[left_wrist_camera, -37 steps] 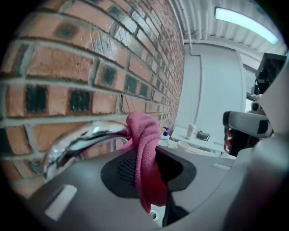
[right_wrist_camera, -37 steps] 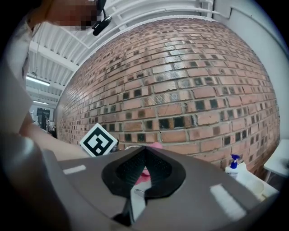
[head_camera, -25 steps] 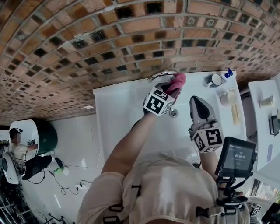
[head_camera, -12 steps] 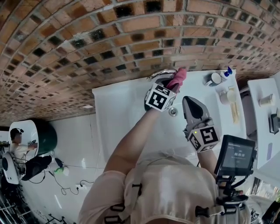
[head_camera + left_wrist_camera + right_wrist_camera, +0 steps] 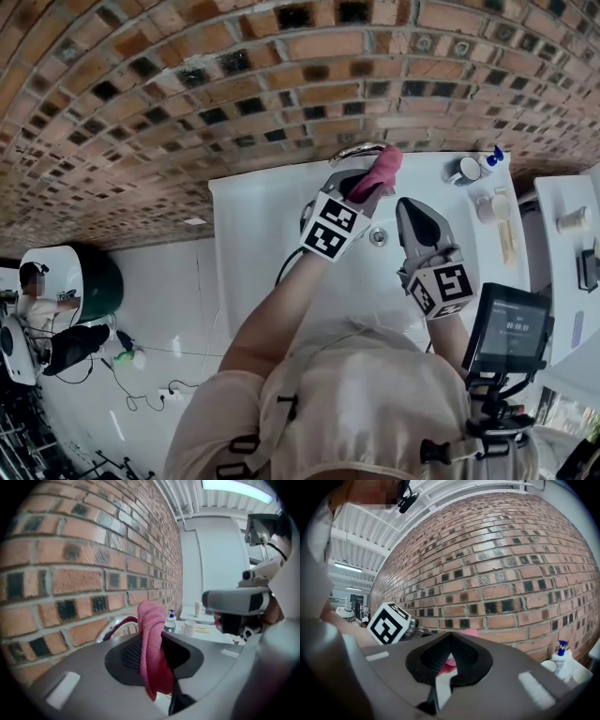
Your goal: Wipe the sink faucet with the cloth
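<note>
A pink cloth (image 5: 377,174) is clamped in my left gripper (image 5: 362,190), which is shut on it right by the chrome faucet spout (image 5: 353,150) at the back of the white sink (image 5: 253,244). In the left gripper view the cloth (image 5: 152,654) hangs between the jaws, with the curved faucet (image 5: 118,624) just behind it against the brick wall. My right gripper (image 5: 413,212) hovers over the basin to the right of the left one, its jaws shut with nothing in them. The right gripper view looks past its tips (image 5: 449,637) at the cloth (image 5: 469,632) and the left gripper's marker cube (image 5: 387,623).
The drain (image 5: 378,236) lies in the basin between the two grippers. On the counter at the right stand a cup (image 5: 462,170), a blue-capped soap bottle (image 5: 492,155) and a second cup (image 5: 487,207). The brick wall (image 5: 281,84) rises directly behind the faucet.
My left gripper has lifted with the cloth and rolled a little, staying beside the faucet spout. My right gripper has drifted slightly towards the left one.
</note>
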The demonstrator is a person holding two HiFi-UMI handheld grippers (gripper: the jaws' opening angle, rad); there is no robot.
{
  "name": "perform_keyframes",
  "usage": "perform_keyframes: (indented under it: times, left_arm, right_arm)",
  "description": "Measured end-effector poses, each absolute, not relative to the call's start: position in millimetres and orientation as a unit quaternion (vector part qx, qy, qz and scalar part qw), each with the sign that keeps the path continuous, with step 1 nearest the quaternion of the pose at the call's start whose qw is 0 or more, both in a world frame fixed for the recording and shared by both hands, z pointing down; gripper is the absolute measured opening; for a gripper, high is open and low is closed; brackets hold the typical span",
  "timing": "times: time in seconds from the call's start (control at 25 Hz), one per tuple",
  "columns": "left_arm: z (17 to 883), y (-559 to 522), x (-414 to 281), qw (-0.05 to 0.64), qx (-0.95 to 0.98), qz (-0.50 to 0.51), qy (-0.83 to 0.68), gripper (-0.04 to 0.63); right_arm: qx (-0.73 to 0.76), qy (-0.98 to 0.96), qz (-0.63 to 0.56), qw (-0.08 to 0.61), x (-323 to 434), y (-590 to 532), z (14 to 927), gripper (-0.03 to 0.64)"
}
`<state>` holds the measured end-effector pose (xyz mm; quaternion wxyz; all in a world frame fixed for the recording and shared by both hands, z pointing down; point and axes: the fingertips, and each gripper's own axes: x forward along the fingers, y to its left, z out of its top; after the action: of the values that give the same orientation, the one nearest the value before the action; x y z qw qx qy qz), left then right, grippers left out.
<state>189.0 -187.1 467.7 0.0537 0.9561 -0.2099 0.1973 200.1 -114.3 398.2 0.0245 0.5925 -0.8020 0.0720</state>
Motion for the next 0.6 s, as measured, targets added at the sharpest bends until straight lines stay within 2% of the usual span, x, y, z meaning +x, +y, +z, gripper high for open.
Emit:
perform_keyframes:
  times: [0.2, 0.4, 0.6]
  left_arm:
    - [404.5, -183.6, 131.1, 0.022, 0.957, 0.135, -0.256, 0.097]
    - [373.1, -175.2, 64.5, -0.026, 0.943, 0.129, -0.307, 0.097]
    - [389.9, -158.2, -17.3, -0.002, 0.918, 0.136, -0.371, 0.097]
  right_arm:
    - [0.567, -0.821, 0.060, 0.025, 163.6, -110.1, 388.2, -0.014]
    - [0.534, -0.844, 0.046, 0.030, 119.2, -101.9, 378.5, -0.014]
    - [0.515, -0.855, 0.045, 0.029, 87.6, -92.1, 378.1, -0.014]
